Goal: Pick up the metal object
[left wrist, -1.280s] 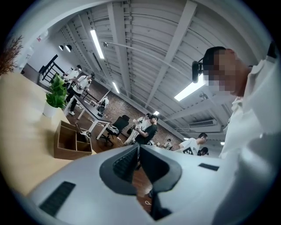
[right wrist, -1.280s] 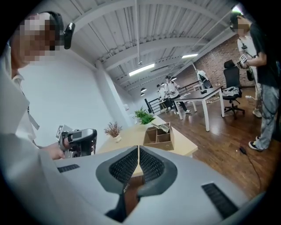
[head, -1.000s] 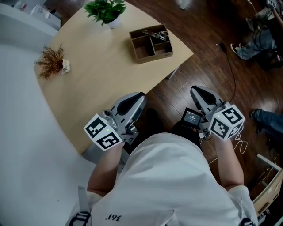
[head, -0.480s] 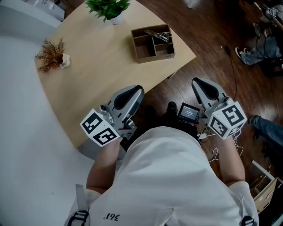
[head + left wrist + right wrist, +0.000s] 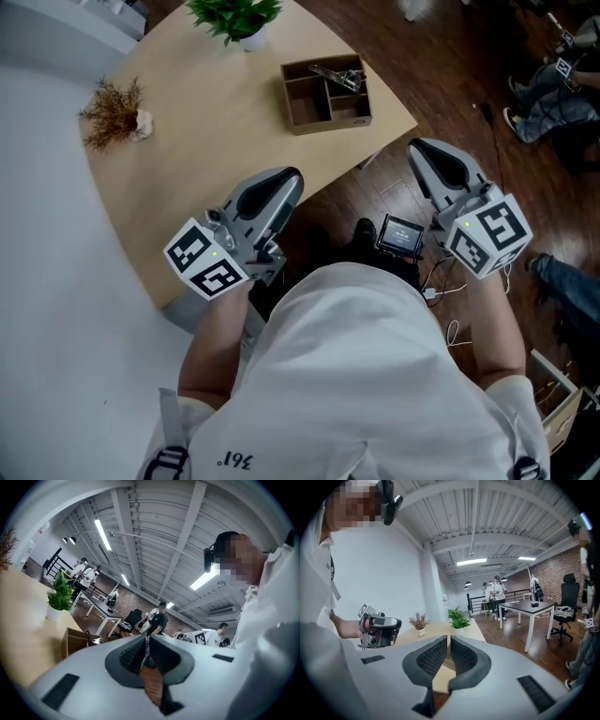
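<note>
1. Head view: the metal object [image 5: 336,75] lies in the far right compartment of the open wooden box [image 5: 309,106]. The box stands near the right edge of the pale table [image 5: 197,141].
   - The object's long axis runs from the upper left to the lower right of the picture, and it rests partly against the compartment's rim.
   - It is too small here to tell which end is which.
   - The left gripper [image 5: 292,177] hangs over the table's near edge and points towards the box, well short of it.
   - The right gripper [image 5: 418,148] is over the dark wood floor, off the table.
   - From above, neither pair of jaws shows whether it is apart or together.
   - A green plant [image 5: 235,16] is cut off by the top edge, and a dried plant [image 5: 113,111] stands near the left rim.
   - The white shirt [image 5: 356,375] carries "361", seen upside down.
   - The print on the small screen [image 5: 400,234] between the arms is too fine to read.

2. Left gripper view: the left gripper [image 5: 146,640] has its jaws pressed together with nothing between them.
   - The wooden box [image 5: 73,642] shows to the left of the jaws, with the metal object [image 5: 92,638] poking above its rim as a grey sliver. Its shape cannot be made out.
   - The gripper's own body hides the lower part of the box.
   - The green plant [image 5: 59,597] stands further back on the table [image 5: 23,620].

3. Right gripper view: the right gripper [image 5: 448,642] also has its jaws together and empty.
   - The left gripper [image 5: 379,631] is seen at the left, held in a hand.
   - The dried plant [image 5: 418,620] and the green plant [image 5: 459,617] stand on the table [image 5: 437,631], whose near part is covered by the gripper's body.
</note>
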The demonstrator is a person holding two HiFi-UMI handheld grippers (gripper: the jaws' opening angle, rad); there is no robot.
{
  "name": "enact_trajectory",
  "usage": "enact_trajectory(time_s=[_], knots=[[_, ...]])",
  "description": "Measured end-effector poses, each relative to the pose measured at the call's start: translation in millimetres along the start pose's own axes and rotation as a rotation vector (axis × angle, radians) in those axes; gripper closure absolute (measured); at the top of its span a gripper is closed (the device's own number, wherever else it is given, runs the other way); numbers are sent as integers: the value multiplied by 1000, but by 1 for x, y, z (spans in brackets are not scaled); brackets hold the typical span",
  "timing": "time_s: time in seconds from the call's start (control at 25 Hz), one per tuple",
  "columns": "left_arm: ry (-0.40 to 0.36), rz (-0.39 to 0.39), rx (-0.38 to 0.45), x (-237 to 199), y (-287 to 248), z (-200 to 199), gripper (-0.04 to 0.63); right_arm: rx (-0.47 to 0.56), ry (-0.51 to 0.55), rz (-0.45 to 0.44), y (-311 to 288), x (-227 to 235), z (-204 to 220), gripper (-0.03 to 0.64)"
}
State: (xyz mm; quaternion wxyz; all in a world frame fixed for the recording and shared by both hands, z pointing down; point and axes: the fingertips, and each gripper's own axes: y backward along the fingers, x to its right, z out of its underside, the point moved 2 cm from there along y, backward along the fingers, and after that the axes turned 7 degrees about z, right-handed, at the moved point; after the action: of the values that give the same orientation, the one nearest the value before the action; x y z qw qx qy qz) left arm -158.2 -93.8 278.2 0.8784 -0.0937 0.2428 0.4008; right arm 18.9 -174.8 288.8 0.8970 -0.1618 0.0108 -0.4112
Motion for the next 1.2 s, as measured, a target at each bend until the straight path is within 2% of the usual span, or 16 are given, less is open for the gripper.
enact_trajectory(time_s=[0.28, 0.52, 0.6, 0.96, 1.2], knots=[[-33, 9, 26, -14, -5, -20, 593, 28, 84, -9, -17, 5, -24, 612], [-59, -25, 52, -30, -9, -36, 592, 44, 174, -17, -32, 8, -43, 595], [-65, -28, 56, -32, -10, -44, 491, 52, 198, -18, -36, 8, -51, 594], [-132, -33, 39, -50, -22, -73, 491, 58, 288, -32, -70, 16, -71, 594], [-139, -13, -9, -59, -39, -72, 491, 27, 313, -52, -92, 16, -69, 594]])
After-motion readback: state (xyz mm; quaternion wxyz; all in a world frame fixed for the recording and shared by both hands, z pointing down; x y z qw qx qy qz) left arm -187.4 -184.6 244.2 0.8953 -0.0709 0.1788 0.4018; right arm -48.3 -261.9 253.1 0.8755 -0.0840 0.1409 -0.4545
